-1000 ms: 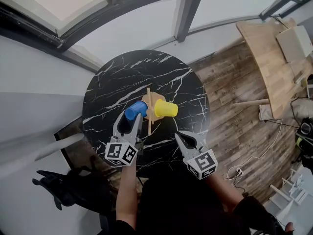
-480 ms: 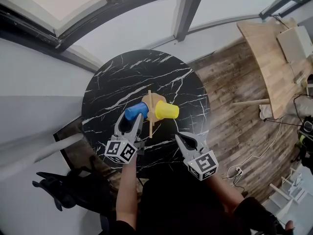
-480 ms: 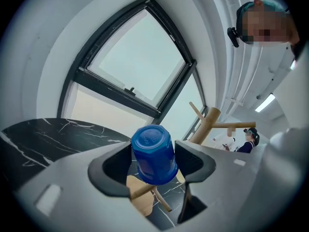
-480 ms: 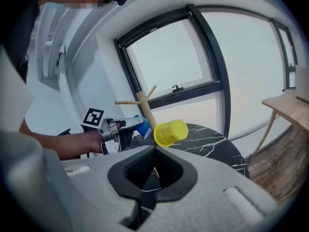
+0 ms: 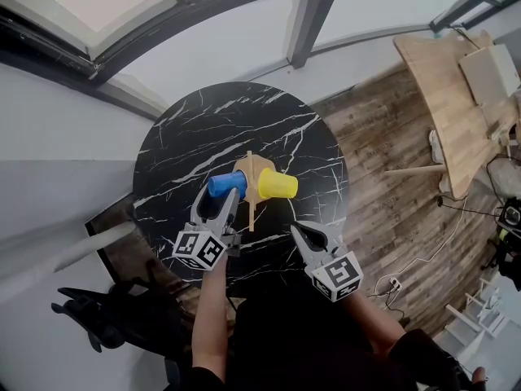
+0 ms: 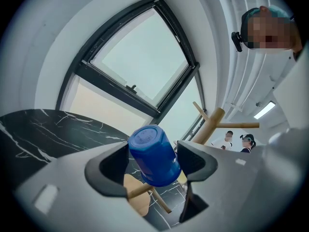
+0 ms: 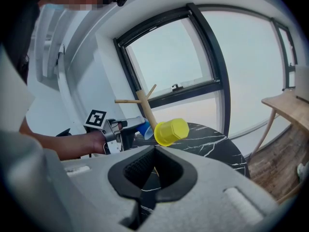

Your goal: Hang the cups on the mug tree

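Observation:
A wooden mug tree (image 5: 249,166) stands mid-way on the round black marble table (image 5: 203,129). A blue cup (image 5: 226,184) hangs upside down on a left peg, and a yellow cup (image 5: 277,184) hangs on a right peg. My left gripper (image 5: 218,198) has just been opening its jaws; the blue cup (image 6: 152,153) sits between them, resting on its peg, with the pads not pressing it. The tree's post (image 6: 210,124) rises to the right. My right gripper (image 5: 299,230) is shut and empty, near the table's front edge, a little short of the yellow cup (image 7: 171,131).
A light wooden desk (image 5: 456,96) stands at the far right on plank flooring. A big dark-framed window (image 6: 140,57) is behind the table. A dark chair-like shape (image 5: 98,316) sits at the lower left. Two people (image 6: 239,140) stand far off.
The left gripper's jaws have spread wider around the blue cup, which stays on its peg. The right gripper has not moved.

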The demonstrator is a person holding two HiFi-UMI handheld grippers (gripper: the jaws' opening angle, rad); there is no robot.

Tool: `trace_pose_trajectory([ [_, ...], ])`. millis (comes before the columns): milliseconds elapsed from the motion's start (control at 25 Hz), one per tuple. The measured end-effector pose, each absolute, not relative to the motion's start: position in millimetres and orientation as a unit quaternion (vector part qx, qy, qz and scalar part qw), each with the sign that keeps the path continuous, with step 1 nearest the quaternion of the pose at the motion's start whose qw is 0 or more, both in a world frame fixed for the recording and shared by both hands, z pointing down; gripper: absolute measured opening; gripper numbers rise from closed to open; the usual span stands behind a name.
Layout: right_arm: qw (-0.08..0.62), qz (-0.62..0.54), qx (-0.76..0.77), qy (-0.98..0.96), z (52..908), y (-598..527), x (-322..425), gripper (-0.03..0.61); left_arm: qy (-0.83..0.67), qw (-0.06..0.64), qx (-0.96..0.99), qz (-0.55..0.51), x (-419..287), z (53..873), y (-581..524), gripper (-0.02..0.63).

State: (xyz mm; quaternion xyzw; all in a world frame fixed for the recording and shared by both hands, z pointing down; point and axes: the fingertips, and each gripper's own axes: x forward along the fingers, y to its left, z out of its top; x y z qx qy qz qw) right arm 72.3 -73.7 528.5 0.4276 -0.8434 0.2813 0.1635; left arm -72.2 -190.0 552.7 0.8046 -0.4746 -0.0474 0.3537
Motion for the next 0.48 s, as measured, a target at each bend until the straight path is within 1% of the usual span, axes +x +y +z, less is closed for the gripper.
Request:
trace_pose_trajectory([
  [480, 0.162, 0.280, 0.429, -0.843, 527.9, -71.1, 68.7, 0.000, -0.475, 0.351, 0.804, -0.059, -78.9, 546.7, -187.5, 0.327],
])
